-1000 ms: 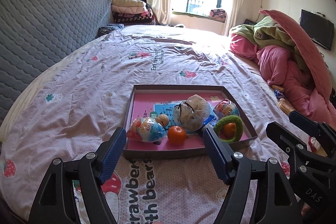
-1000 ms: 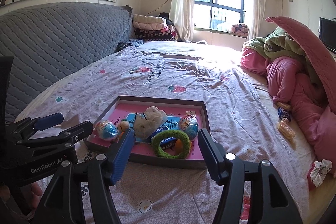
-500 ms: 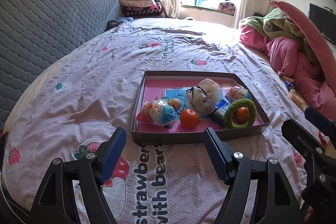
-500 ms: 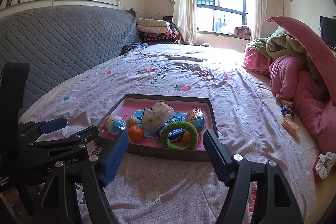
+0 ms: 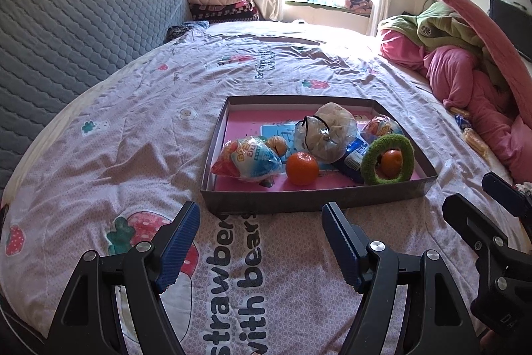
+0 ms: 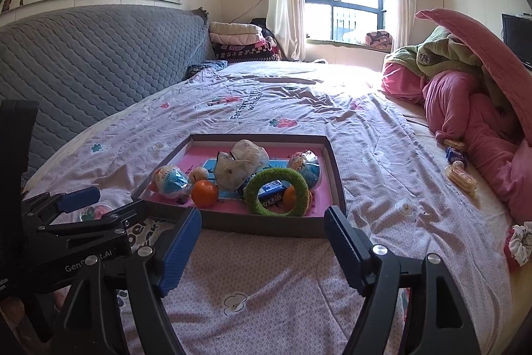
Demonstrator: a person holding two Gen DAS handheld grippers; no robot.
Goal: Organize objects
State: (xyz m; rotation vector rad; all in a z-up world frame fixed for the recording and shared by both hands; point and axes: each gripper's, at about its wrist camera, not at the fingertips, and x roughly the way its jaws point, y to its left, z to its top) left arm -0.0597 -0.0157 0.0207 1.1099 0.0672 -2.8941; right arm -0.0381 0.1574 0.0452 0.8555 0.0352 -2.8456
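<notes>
Tray (image 5: 299, 205) of snacks sits on the bed before me; its orange (image 5: 302, 168) looks firm and light, so I'd pinch its middle. My left hand-held gripper (image 5: 261, 232) gapes empty; the right hand-held gripper (image 6: 262, 233) has just been opening, empty too.

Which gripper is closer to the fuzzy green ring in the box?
Right, I think. The right gripper sits almost straight in front of the green ring. The left gripper lines up with the box's other half, so the ring lies off to its right. Both are open and empty.
</notes>
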